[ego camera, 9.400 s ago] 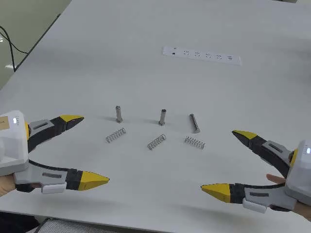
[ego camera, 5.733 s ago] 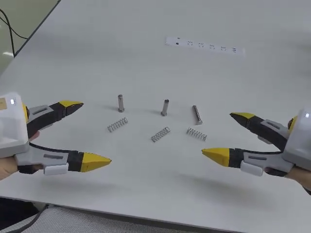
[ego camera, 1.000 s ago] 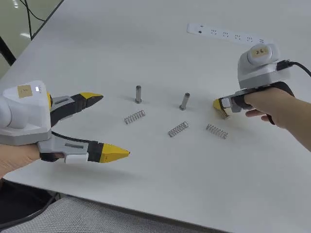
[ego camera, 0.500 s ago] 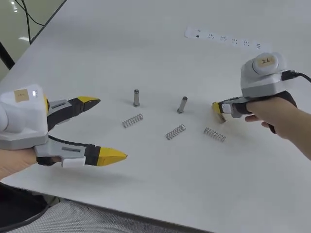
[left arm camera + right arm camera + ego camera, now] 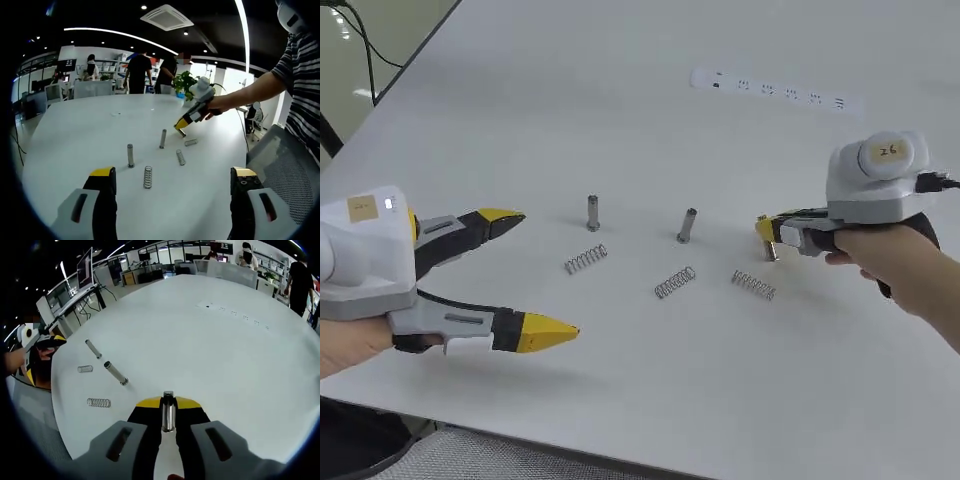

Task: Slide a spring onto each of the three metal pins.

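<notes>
While the right gripper has its jaws closed on the right pin, nothing is actually threaded yet. All three springs are lying loose on the table, so I'd call this step one: the first pin is grabbed and there's no spring on it.

From the right gripper view, the pin sits dead centre between the yellow tips and runs along the line of the jaws, with its end poking just past them. From the head view I can't tell if its base is off the table or just touching it.

The left gripper is wide open with nothing between the jaws, hovering well apart from the parts. The middle pin and left pin are both standing upright. Each has a spring on its near side, the middle spring and left spring. The right spring is on the table just beside the right gripper's tips, on the near side.

My guess for the next move is that the left gripper comes across and pinches the right spring. It should take it around the coils near one end, so the bore stays open. Then the two need lining up end to end.

That's the fiddly bit, since the spring is skinny and floppy. Squeeze it too hard and it'll probably kink or ping off. Leaving more of the pin sticking out of the jaws would help too.
</notes>
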Available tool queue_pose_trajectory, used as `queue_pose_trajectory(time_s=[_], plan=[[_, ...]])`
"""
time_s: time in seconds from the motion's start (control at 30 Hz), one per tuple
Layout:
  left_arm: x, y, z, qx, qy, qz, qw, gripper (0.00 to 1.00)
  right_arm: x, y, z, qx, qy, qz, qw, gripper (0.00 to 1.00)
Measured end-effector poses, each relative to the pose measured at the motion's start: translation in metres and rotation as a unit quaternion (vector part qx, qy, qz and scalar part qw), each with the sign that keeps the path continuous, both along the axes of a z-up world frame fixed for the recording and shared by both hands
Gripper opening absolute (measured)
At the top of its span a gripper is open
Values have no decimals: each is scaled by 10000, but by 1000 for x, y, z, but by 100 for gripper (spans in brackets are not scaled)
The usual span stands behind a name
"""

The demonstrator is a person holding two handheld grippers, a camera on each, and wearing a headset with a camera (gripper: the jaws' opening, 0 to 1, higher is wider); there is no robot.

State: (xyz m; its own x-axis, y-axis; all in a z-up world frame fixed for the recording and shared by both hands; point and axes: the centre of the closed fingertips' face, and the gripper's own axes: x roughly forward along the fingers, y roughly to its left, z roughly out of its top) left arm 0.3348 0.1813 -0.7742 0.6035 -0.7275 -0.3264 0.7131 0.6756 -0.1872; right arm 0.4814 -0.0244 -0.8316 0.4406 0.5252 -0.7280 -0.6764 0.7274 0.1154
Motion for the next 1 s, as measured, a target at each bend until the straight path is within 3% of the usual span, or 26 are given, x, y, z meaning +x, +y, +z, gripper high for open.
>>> queue_pose_trajectory(time_s=[0.67,1.0], plan=[[2,-2,3,24,-6,-9,10000,94,-1,1,13,287,-530,81,9981,10],[4,-3,5,26,-34,-7,10000,94,-4,-1,14,201,-723,198,9970,10]])
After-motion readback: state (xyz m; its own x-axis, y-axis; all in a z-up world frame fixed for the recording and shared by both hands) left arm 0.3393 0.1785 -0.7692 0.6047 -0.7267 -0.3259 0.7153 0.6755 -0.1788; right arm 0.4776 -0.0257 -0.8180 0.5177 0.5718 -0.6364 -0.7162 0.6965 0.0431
